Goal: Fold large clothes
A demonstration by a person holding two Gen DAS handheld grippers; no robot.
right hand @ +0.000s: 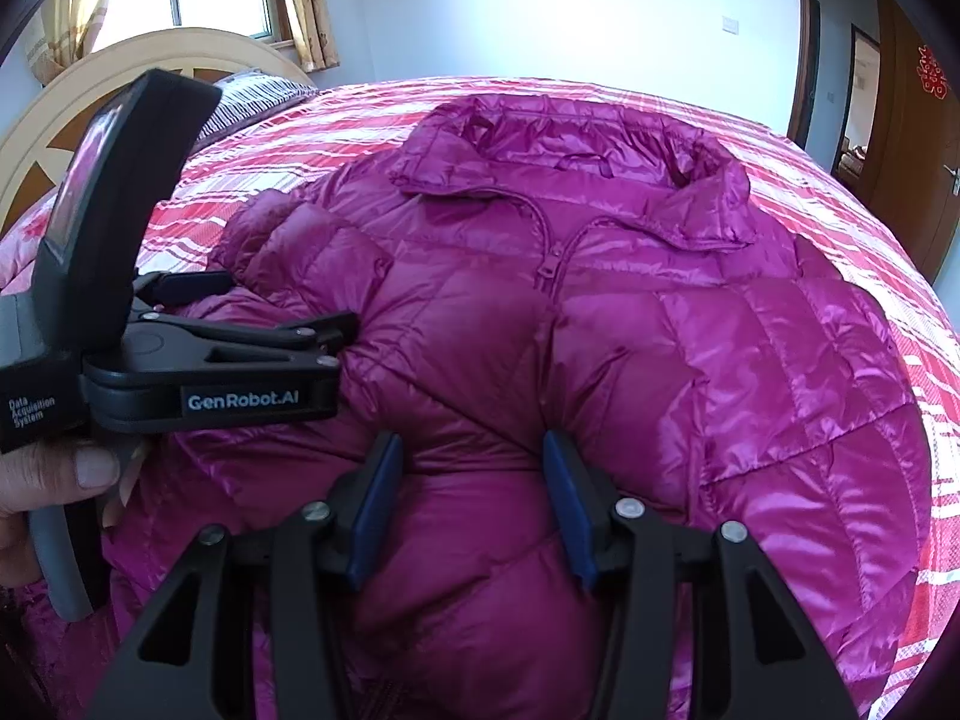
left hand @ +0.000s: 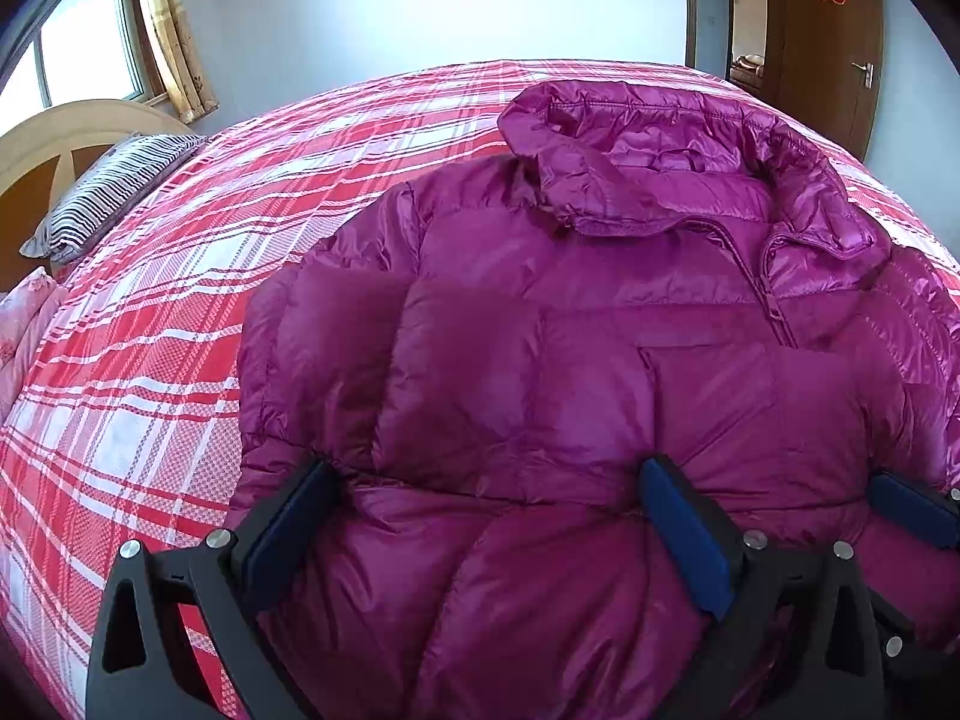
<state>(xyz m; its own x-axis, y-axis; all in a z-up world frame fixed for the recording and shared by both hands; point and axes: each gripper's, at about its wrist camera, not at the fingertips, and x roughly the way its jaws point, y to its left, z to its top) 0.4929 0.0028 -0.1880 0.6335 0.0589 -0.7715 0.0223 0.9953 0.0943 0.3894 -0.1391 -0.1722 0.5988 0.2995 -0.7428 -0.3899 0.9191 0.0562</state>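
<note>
A puffy purple coat [right hand: 600, 312] lies flat on the red checked bed [left hand: 150, 360], collar at the far end, while the left tongs [left hand: 498, 504] stand spread wide over its near part and the right tongs [right hand: 474, 480] pinch a thick fold of it.

Both wrist views are aimed steeply down, close over the purple jacket [left hand: 600, 360] on the bed [left hand: 150, 330]; the collar, upper frame, and window wall are shared.
</note>
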